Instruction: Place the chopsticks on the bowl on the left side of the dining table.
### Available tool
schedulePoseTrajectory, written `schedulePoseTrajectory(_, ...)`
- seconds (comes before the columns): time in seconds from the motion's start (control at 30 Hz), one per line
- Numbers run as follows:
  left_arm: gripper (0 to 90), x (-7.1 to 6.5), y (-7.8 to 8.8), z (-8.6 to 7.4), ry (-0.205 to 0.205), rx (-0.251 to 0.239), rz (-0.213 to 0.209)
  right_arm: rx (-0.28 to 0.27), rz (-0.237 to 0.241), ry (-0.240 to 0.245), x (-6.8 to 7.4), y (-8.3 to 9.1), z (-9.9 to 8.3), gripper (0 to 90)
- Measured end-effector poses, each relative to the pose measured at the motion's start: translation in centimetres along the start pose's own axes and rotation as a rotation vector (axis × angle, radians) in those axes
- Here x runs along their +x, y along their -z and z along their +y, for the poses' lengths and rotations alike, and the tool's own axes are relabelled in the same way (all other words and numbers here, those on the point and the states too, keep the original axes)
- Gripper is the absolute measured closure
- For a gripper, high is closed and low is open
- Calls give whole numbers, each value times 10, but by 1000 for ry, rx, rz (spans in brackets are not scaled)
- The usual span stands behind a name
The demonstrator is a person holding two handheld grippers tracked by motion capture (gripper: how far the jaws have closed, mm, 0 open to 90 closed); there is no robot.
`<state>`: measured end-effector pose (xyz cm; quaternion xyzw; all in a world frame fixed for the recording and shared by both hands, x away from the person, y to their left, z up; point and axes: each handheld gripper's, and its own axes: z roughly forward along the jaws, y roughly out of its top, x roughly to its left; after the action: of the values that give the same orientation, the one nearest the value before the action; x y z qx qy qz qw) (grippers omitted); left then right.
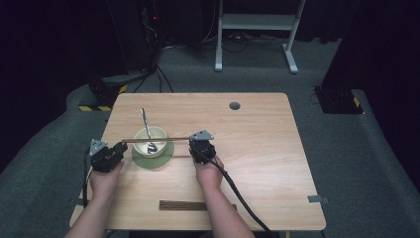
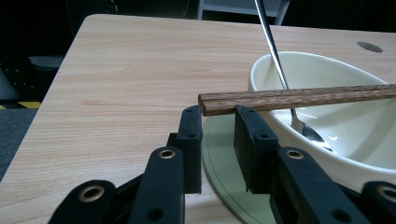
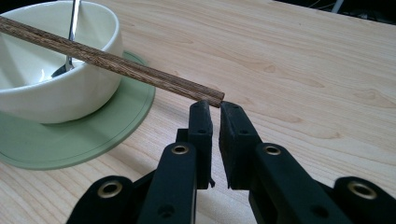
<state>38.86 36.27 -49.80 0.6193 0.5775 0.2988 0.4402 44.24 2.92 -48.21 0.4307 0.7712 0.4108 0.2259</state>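
Observation:
A pair of dark wooden chopsticks (image 1: 156, 140) lies level across the rim of a cream bowl (image 1: 157, 135). The bowl stands on a green saucer (image 1: 168, 154), and a metal spoon (image 1: 145, 121) leans in it. My left gripper (image 1: 121, 148) is at the chopsticks' left end. In the left gripper view its jaws (image 2: 218, 112) stand a little apart, and the chopsticks (image 2: 299, 98) cross just over their tips. My right gripper (image 1: 192, 144) is at the right end, shut. There its tips (image 3: 212, 106) meet the end of the chopsticks (image 3: 116, 63) beside the bowl (image 3: 56, 93).
A dark wooden strip (image 1: 183, 205) lies near the table's front edge between the person's forearms. A round grey grommet (image 1: 234, 105) sits at the back of the table (image 1: 257, 148). A white desk frame (image 1: 255, 22) stands on the carpet beyond.

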Motion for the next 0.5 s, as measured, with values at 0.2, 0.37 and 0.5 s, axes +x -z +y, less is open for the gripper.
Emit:
schedulePoseTrajectory(0.2,722,0,0,0,5,1,0,-3,-1,-6,0,0,0,788)
schedulePoseTrajectory(0.37,687,0,0,0,10,0,1,-1,-1,3,0,2,1,701)
schedulePoseTrajectory(0.5,597,1,1,0,19,9,4,2,-5,-2,1,5,1,598)
